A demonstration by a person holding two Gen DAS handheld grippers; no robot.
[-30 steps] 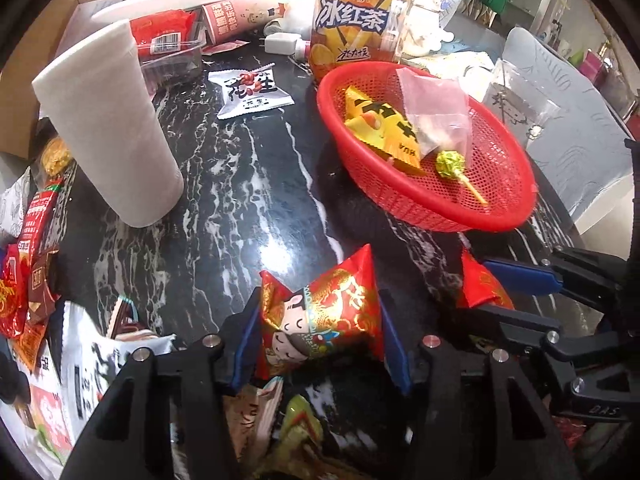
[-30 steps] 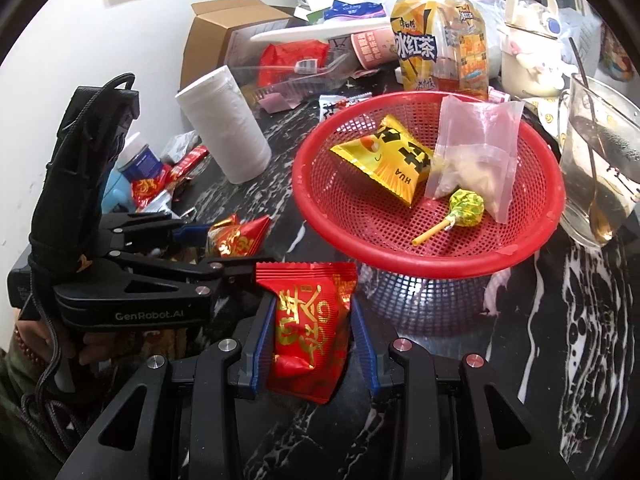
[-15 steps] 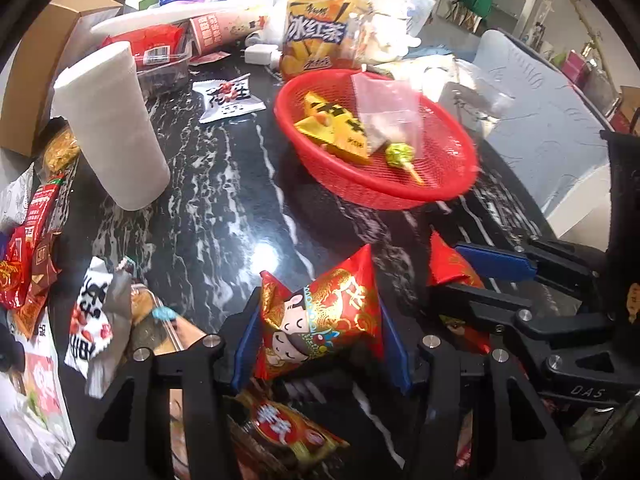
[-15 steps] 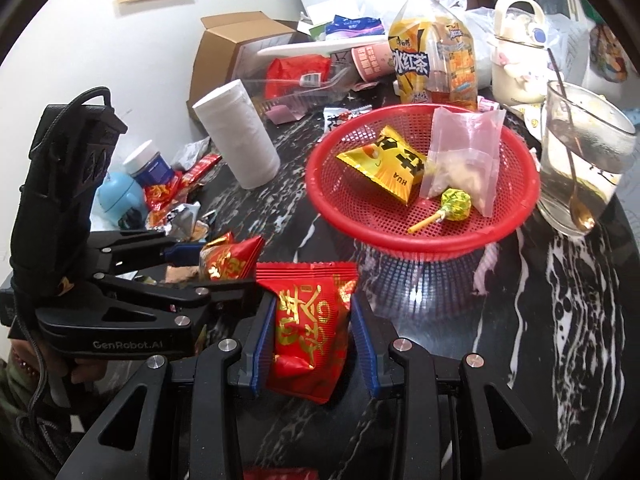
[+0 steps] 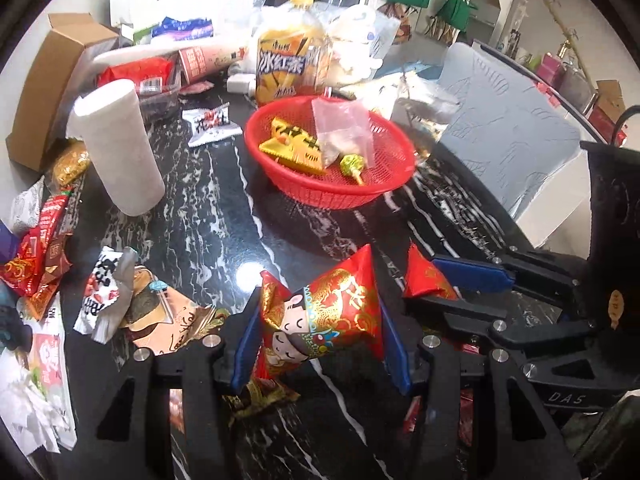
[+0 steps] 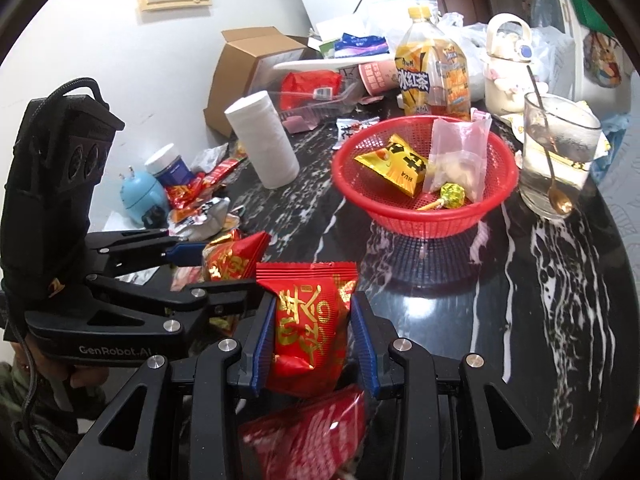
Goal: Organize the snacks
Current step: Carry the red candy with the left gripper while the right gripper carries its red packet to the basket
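On the far left of the black marbled worktop (image 5: 224, 208), loose snack wrappers (image 5: 44, 256) lie heaped beside an upright paper towel roll (image 5: 120, 148), with an open cardboard box (image 6: 256, 60) behind it. My left gripper (image 5: 320, 332) has its jaws clamped on a red and gold snack packet (image 5: 324, 312) printed with a cartoon face, lifted clear of the worktop. Just to its right, my right gripper (image 6: 312, 336) has its jaws clamped on a red snack pouch (image 6: 308, 320) with gold Chinese characters. Beyond both, mid-worktop, sits a red mesh basket (image 6: 400, 224) holding a yellow packet (image 6: 396, 164) marked "HUA", a clear plastic bag (image 6: 456, 156) and a green-wrapped lollipop (image 6: 452, 194). Behind the basket stands an iced tea bottle (image 6: 432, 76) labelled in Chinese. At far right is a glass (image 6: 560, 164) with a spoon (image 6: 554, 168) in it.
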